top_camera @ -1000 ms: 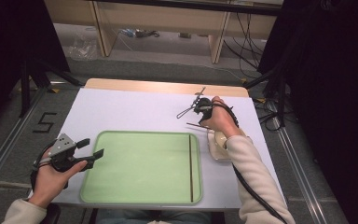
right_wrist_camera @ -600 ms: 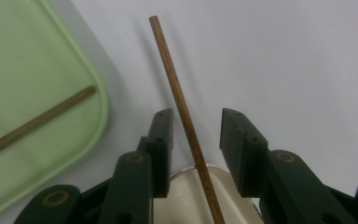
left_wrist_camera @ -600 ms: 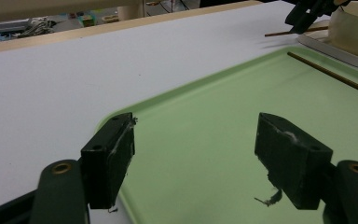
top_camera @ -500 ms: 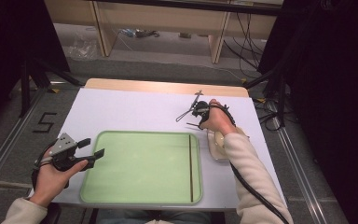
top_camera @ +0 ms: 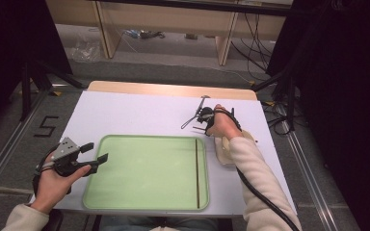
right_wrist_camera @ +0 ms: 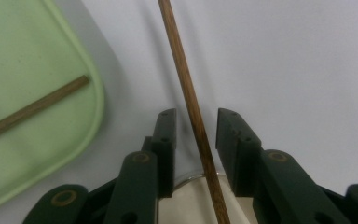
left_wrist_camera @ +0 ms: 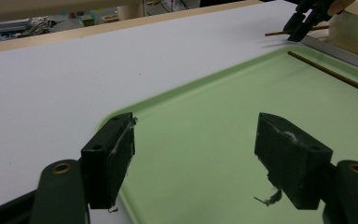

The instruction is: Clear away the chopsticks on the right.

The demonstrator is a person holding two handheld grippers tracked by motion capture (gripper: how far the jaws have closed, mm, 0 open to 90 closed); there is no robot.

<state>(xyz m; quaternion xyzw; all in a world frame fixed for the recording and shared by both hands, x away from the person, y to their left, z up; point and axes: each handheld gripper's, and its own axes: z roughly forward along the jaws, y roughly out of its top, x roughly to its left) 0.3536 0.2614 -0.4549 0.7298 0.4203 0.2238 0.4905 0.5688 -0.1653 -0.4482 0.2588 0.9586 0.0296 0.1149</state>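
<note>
White tabletop (top_camera: 139,113) under both tongs. Right gripper (right_wrist_camera: 195,140) closing, astride a wooden chopstick (right_wrist_camera: 186,88), seemingly not yet pinching. Left gripper (left_wrist_camera: 196,158) spread wide above green tray (left_wrist_camera: 205,112), holding nothing.

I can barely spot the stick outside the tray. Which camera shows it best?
The right gripper view: the stick runs large and sharp between the right gripper's open jaws. The left gripper view shows a far bit of it; in the high view the hand hides it.
</note>
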